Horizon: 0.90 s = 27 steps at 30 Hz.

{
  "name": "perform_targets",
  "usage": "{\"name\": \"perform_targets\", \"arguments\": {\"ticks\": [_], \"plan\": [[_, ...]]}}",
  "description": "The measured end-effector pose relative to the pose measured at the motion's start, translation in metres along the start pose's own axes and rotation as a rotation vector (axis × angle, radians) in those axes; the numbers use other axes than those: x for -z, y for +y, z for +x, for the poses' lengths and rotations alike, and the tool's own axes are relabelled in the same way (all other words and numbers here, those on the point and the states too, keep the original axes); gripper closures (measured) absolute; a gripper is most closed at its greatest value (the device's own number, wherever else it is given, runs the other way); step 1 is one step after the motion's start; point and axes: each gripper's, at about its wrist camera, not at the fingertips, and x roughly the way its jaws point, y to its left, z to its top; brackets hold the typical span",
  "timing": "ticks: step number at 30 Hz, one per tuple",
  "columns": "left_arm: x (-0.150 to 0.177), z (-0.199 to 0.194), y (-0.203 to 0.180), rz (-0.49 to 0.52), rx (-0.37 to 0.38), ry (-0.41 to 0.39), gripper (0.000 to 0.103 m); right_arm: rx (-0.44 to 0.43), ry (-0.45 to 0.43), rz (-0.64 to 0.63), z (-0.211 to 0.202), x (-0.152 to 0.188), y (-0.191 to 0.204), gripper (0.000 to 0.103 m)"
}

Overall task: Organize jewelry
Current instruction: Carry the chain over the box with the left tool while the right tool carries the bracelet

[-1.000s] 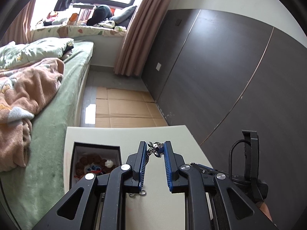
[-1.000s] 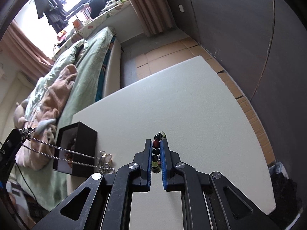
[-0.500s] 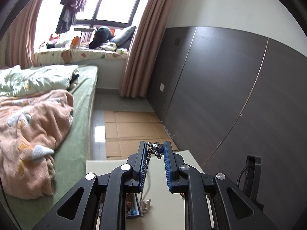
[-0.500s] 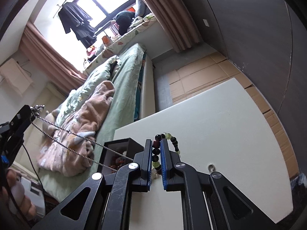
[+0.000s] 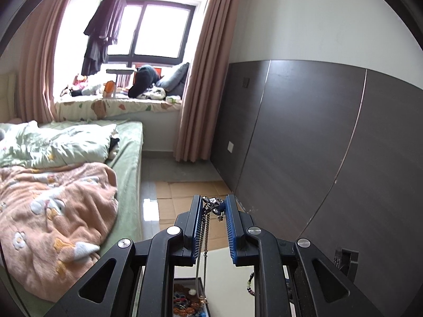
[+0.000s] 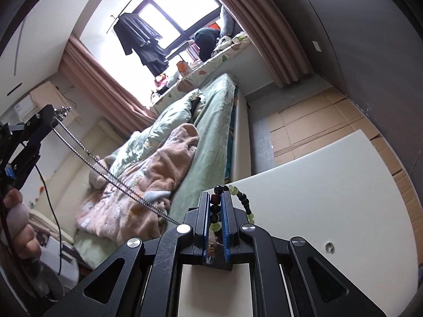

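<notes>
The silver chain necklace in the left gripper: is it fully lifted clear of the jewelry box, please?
Cannot tell. The silver chain necklace hangs from the left gripper toward the jewelry box, but its lower end blurs there.

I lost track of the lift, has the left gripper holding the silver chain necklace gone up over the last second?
Yes. The left gripper rose and tilted up: the white table and black jewelry box dropped to the frame's bottom.

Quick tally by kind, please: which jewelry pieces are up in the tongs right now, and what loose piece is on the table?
Silver chain necklace, held in left tongs: 1
Beaded bracelet, held in right tongs: 1
Small ring, loose on white table: 1
Total: 3
</notes>
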Motion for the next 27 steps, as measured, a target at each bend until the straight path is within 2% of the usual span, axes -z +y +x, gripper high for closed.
{"name": "perform_targets", "arguments": {"ticks": [7,22,27], "plan": [[-0.018,-0.004,0.01,0.016,-0.018,-0.027,0.085,-0.034,0.005,-0.023,0.015,-0.004,0.009,0.093],[-0.019,-0.005,0.026,-0.021,-0.009,-0.024,0.085,-0.037,0.05,-0.031,0.039,-0.002,0.012,0.093],[-0.008,0.002,0.026,-0.029,-0.013,-0.003,0.085,-0.037,0.05,-0.032,0.037,0.0,0.013,0.093]]}}
